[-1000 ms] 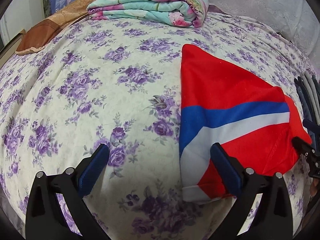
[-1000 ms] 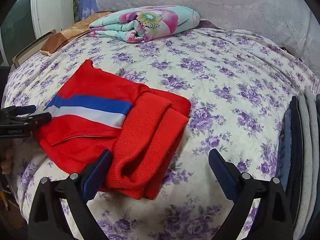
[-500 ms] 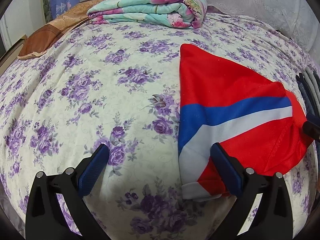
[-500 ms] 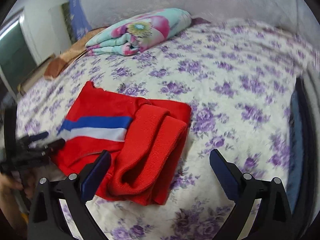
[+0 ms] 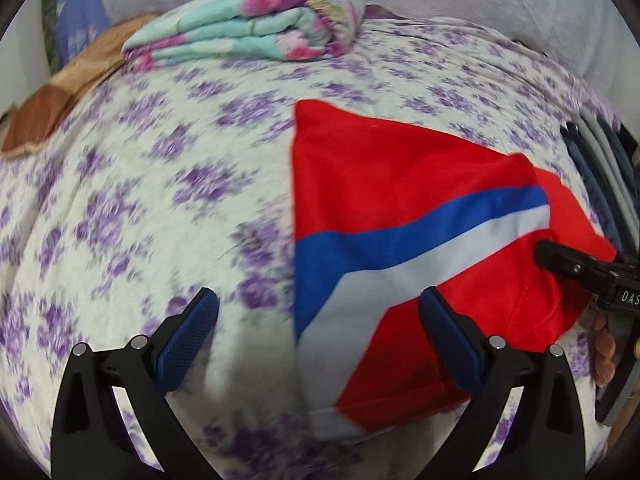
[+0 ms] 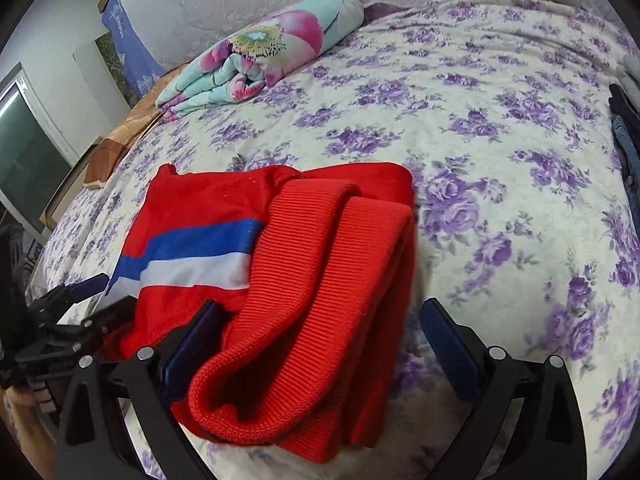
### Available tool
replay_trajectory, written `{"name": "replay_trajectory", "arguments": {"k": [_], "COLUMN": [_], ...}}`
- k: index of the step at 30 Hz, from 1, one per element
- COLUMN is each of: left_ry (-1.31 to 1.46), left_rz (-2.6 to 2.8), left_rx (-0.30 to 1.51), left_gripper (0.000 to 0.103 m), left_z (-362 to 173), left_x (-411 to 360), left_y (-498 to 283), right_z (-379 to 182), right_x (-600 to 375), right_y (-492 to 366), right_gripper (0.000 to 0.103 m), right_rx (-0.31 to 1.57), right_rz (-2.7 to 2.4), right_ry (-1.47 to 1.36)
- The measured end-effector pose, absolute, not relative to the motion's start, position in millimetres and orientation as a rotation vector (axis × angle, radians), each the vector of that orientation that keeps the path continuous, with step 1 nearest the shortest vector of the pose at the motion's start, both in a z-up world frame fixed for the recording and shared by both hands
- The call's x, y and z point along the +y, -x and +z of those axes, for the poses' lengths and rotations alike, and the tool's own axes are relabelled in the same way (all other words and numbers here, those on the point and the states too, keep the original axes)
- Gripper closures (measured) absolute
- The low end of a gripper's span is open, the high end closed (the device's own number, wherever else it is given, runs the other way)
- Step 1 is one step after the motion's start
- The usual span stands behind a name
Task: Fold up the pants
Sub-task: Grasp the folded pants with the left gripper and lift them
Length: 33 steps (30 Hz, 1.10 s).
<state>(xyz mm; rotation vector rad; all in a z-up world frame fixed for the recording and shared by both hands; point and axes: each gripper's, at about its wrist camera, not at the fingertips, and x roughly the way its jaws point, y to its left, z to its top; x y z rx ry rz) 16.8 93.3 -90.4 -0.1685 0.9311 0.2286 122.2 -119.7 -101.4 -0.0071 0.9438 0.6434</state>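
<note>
Red pants [image 5: 400,184] with a blue and white stripe lie folded on the floral bedsheet [image 5: 160,200]. My left gripper [image 5: 320,340] is open at the striped end; its right finger overlaps the fabric edge and its left finger is over bare sheet. In the right wrist view the pants' ribbed red waistband [image 6: 320,300] bulges up between the fingers of my open right gripper [image 6: 320,348]. Each gripper shows in the other's view: the right gripper [image 5: 580,268] at the pants' far side, the left gripper [image 6: 68,312] at the striped end.
A folded floral quilt [image 6: 256,52] and a brown pillow [image 5: 52,96] lie at the head of the bed. Stacked dark and grey clothes [image 5: 600,168] sit along the right edge. A window [image 6: 24,152] is to the left. A hand [image 5: 604,344] holds the right gripper.
Both grippers have moved closer to the pants. The right gripper advanced until the ribbed waistband sits between its fingers. Both stayed open.
</note>
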Motion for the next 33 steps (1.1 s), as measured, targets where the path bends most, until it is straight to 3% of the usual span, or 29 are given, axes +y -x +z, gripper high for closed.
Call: {"name": "replay_trajectory", "arguments": {"k": [1,2,4,5,8,15,18,22,26,27,28,30,32,33], "left_ry": [0.164,0.170,0.213,0.228,0.239,0.274,0.285,0.253,0.295,0.347,0.395,0.492,0.478,0.488], "left_rz": [0.233,0.235,0.224,0.216,0.198,0.108,0.051,0.042,0.014,-0.010,-0.042,-0.104,-0.129,-0.135], "left_rx": [0.926,0.922,0.913,0.912,0.916,0.935,0.952,0.999,1.039,1.058,1.067,1.063,1.033,1.022], "left_gripper": [0.004,0.004,0.004,0.004,0.004,0.004,0.004,0.005,0.005,0.008,0.018,0.026,0.052,0.064], "left_z": [-91.5,-92.9,-95.6,-96.3,-94.7,-80.4,-80.6,-88.7,-93.7,-95.4,-97.3,-101.8,-100.3,-99.6], "left_x": [91.8,91.9,96.6,98.7,100.4,96.2,86.8,69.9,62.3,64.9,67.1,72.4,69.0,68.2], "left_y": [-18.3,-20.1,-20.5,-20.3,-19.2,-35.9,-56.5,-86.4,-103.7,-107.9,-110.9,-114.8,-113.5,-110.9], "right_z": [-100.9,-99.2,-92.5,-90.3,-82.9,-54.5,-64.5,-85.2,-90.5,-92.0,-93.0,-94.6,-93.4,-90.9], "right_x": [-117.1,-116.6,-115.6,-115.9,-124.5,-166.9,-174.8,-172.6,-167.3,-165.7,-164.3,-162.1,-159.6,-160.9], "right_y": [-120.4,-119.7,-115.8,-114.9,-118.8,-134.0,-149.2,-157.8,-155.8,-155.3,-154.6,-153.2,-151.6,-151.5], "right_gripper": [0.015,0.036,0.053,0.060,0.068,0.072,0.068,0.026,0.019,0.018,0.017,0.022,0.047,0.053], "right_rx": [0.939,0.938,0.926,0.919,0.926,0.841,0.911,0.981,0.989,0.991,0.993,0.999,1.007,1.006], "right_rz": [0.659,0.686,0.720,0.731,0.768,0.658,0.668,0.610,0.613,0.614,0.615,0.639,0.676,0.673], "right_ry": [0.013,0.008,0.009,0.012,-0.059,-0.060,-0.048,-0.017,-0.028,-0.029,-0.035,-0.056,-0.075,-0.085]}}
